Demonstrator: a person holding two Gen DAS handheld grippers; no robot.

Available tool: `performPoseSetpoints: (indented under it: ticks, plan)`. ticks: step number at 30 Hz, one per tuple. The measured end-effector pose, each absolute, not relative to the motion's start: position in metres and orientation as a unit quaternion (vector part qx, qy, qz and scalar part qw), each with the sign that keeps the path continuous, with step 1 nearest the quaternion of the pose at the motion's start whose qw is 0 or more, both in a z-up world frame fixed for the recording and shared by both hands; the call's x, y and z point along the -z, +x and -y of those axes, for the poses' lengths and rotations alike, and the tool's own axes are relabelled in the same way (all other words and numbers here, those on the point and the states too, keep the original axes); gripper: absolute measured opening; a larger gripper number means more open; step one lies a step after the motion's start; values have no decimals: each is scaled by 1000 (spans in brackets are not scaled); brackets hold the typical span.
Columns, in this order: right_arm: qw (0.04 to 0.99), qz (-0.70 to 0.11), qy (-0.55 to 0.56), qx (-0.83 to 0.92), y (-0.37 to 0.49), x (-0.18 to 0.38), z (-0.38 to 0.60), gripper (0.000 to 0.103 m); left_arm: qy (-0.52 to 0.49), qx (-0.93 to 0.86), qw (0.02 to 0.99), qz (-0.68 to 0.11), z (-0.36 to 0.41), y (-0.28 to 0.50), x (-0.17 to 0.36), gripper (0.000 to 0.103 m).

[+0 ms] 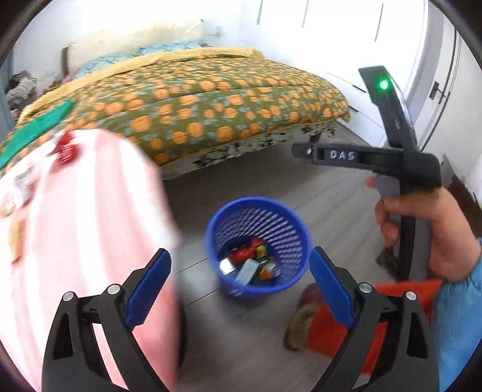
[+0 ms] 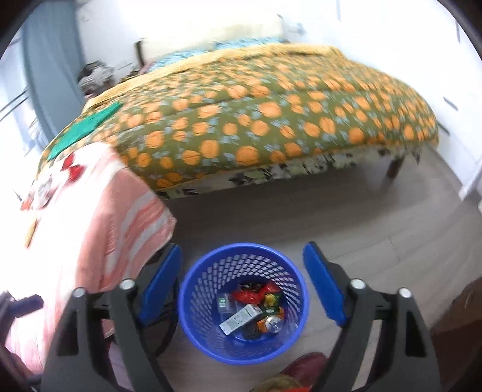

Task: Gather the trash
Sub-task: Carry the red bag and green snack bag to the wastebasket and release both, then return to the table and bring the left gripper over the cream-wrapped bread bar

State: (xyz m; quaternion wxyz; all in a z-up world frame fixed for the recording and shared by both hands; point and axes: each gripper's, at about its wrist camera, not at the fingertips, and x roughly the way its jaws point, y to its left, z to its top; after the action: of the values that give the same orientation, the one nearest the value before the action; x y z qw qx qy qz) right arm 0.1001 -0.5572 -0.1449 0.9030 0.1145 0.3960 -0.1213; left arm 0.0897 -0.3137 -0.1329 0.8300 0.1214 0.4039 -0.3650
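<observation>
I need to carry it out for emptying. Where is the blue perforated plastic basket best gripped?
Probably the top rim of the blue perforated plastic basket, pinched across the wall from above: it stands upright and open, too wide to span, with bare rim on the left beside the open right gripper.

We see daylight flooding both views, the white wall (image 1: 346, 27) behind the bed (image 1: 211, 99) blown out to glare. Fisheye curvature bends the bed's edge, and dark vignette rings every corner. Motion blur smears the pink striped cloth (image 1: 90, 226) in the left wrist view and softens the bedspread (image 2: 271, 120) in the right.
</observation>
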Motion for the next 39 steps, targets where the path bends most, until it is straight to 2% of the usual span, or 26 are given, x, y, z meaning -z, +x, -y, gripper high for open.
performPoseSetpoints:
  ticks: [6, 12, 19, 27, 36, 39]
  plan:
    - [925, -372, 55, 58, 102, 139, 461, 84, 132, 301, 854, -405, 229, 85, 135, 95]
    - [927, -374, 7, -16, 110, 142, 354, 84, 99, 235, 874, -414, 136, 100, 134, 95]
    - [913, -404, -22, -46, 161, 150, 259, 84, 80, 162, 886, -427, 53, 127, 136, 95]
    - [897, -438, -24, -50, 194, 176, 229, 85, 52, 144, 892, -426, 16, 183, 117, 95]
    - [899, -435, -18, -48, 194, 178, 229, 86, 42, 179, 885, -428, 65, 271, 111, 95]
    - [899, -435, -18, -48, 194, 178, 230, 86, 54, 179, 877, -443, 90, 294, 126, 86]
